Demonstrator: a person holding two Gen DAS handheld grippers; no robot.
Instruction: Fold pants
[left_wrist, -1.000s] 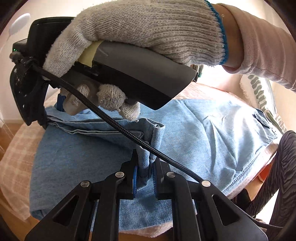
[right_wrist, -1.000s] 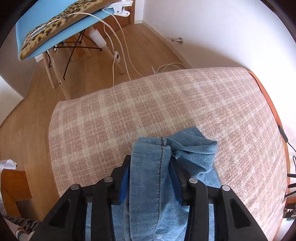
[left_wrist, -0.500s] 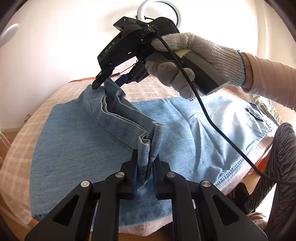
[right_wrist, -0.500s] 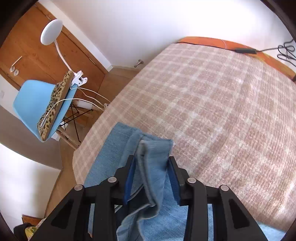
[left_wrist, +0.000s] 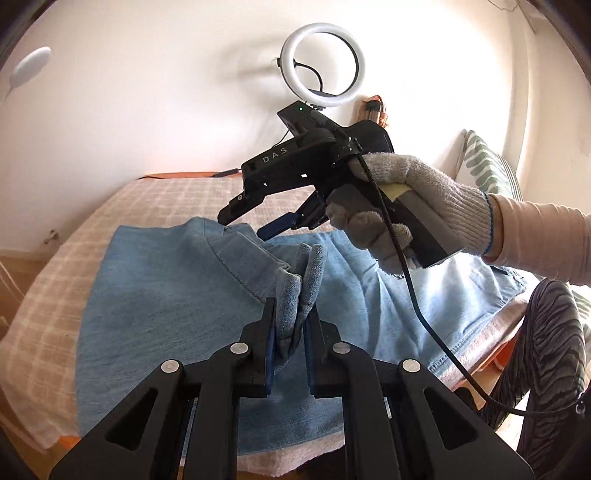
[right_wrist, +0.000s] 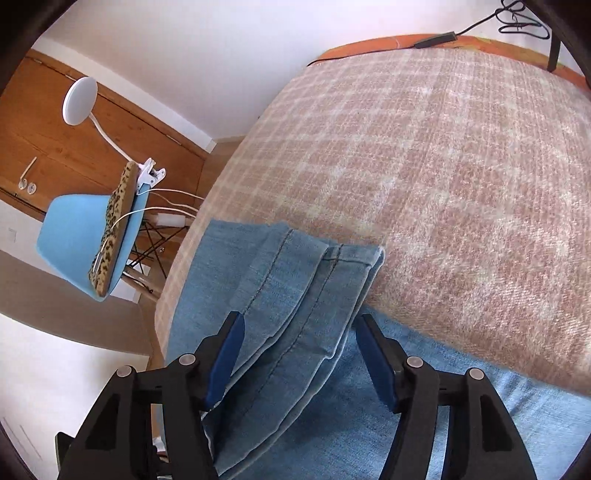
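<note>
Plaid bedspread under pants, hem inside left hand-held gripper.

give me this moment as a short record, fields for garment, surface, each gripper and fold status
garment: light blue denim pants, spread flat with the leg end folded over on top
surface: pink plaid blanket on a bed
left gripper: shut on a bunched piece of the pants, raised off the layer below
right gripper: jaws opening, pads clear of the folded leg end, which lies between them
right hand: gloved, holding the gripper above the pants
fold status: one fold laid down, left side not yet released
</note>
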